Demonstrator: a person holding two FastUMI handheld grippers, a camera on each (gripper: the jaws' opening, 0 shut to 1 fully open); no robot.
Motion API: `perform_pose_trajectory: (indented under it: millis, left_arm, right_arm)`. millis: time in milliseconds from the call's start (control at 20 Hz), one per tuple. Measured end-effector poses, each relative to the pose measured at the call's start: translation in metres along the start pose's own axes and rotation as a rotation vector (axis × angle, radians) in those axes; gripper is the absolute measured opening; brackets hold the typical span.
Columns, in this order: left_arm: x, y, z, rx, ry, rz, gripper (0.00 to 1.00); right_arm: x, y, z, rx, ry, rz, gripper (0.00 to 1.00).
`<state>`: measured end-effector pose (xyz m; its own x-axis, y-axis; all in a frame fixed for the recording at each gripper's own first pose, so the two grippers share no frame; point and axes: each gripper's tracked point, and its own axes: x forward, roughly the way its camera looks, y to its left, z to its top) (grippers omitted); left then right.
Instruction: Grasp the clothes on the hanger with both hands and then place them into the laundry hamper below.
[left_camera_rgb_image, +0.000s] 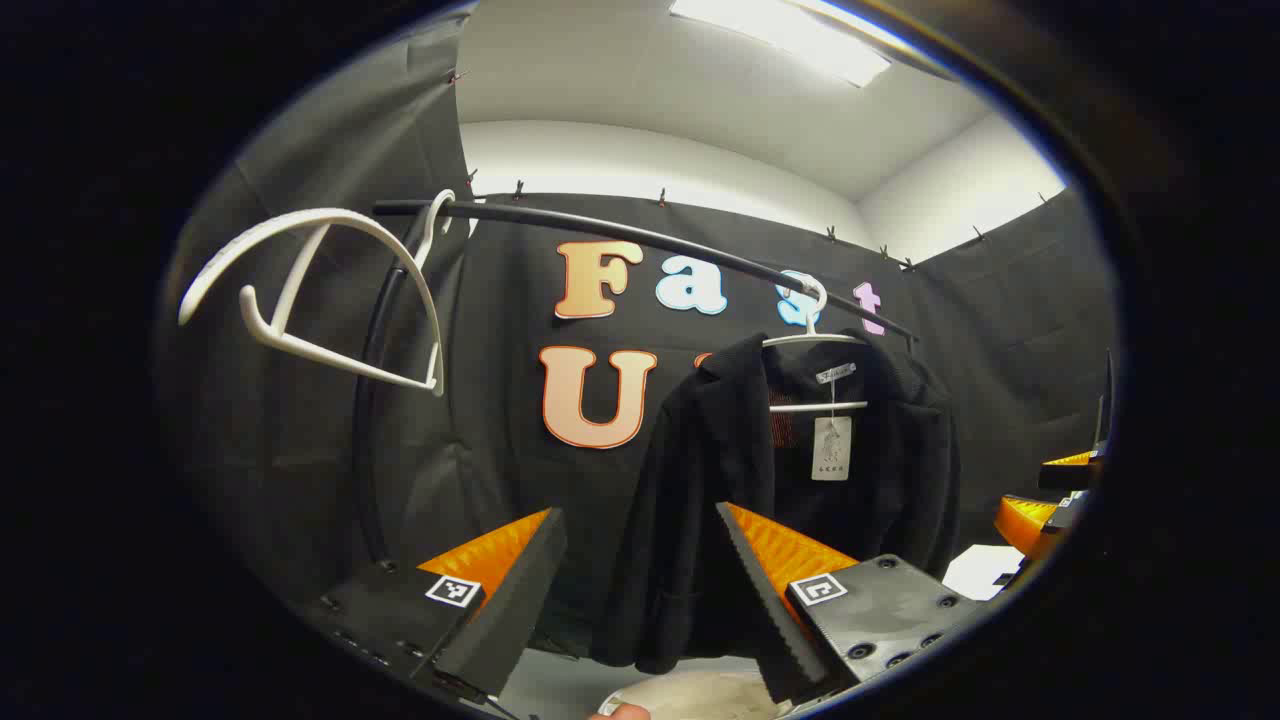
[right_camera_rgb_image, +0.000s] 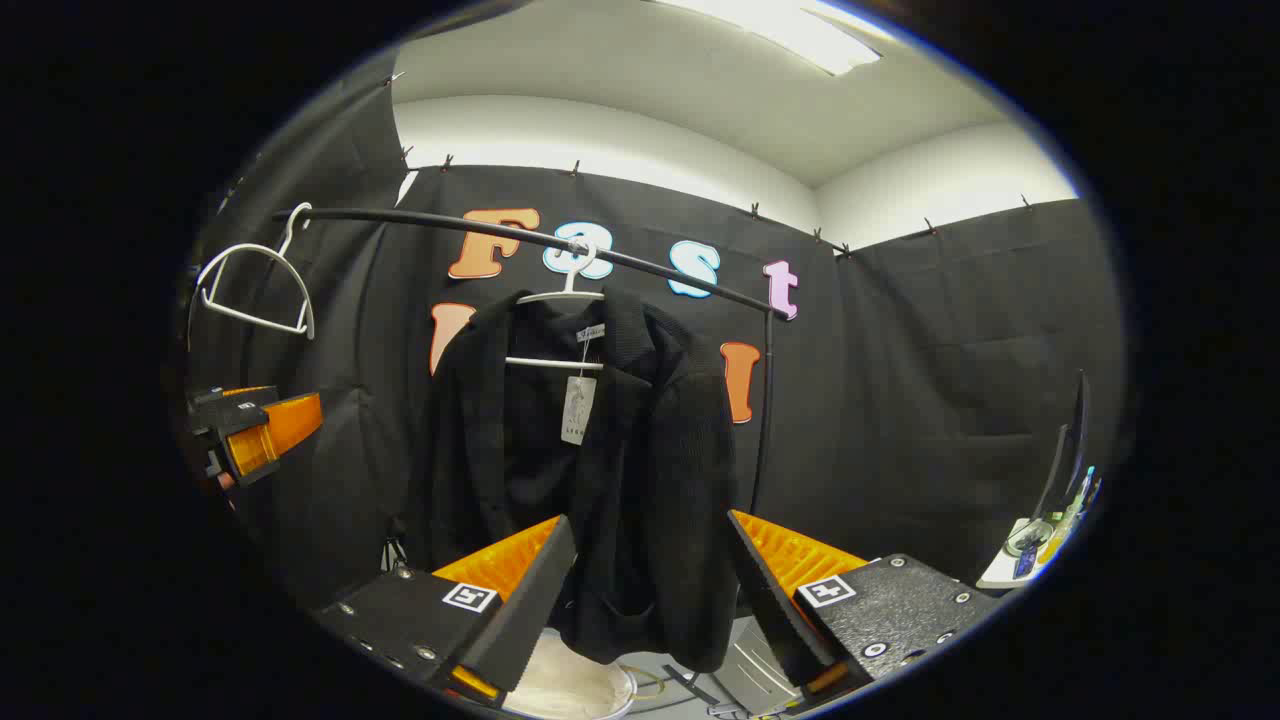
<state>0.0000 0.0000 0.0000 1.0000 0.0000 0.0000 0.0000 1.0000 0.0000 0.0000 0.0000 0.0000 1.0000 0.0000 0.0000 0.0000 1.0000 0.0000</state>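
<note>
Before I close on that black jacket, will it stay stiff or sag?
The black jacket hangs in soft folds, so it will likely sag. It may slip off its white hanger when lifted, since it looks merely draped there.

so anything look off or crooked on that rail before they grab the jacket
One thing: the empty white hanger near the rail's left end hangs tilted and turned sideways. The black jacket hangs on its own hanger, front open, tag dangling. Both grippers are open, short of it.
</note>
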Motion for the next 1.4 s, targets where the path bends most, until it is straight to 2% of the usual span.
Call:
perform_pose_trajectory:
  millis: [50, 950, 1100, 1400]
  left_arm:
    - [0.0, 0.0, 0.001, 0.002, -0.003, -0.001, 0.96]
    - [0.004, 0.004, -0.007, -0.008, 0.008, -0.017, 0.96]
    - [0.005, 0.006, -0.008, -0.012, 0.012, -0.021, 0.96]
    - [0.012, 0.004, -0.017, -0.035, 0.027, -0.043, 0.96]
  right_arm:
    - [0.001, 0.0, -0.001, 0.003, 0.002, 0.0, 0.93]
    - [0.019, 0.019, -0.009, 0.015, 0.033, 0.022, 0.93]
    - [0.043, 0.021, -0.01, 0.002, 0.039, 0.033, 0.93]
    - [0.118, 0.039, -0.017, 0.093, 0.08, 0.051, 0.93]
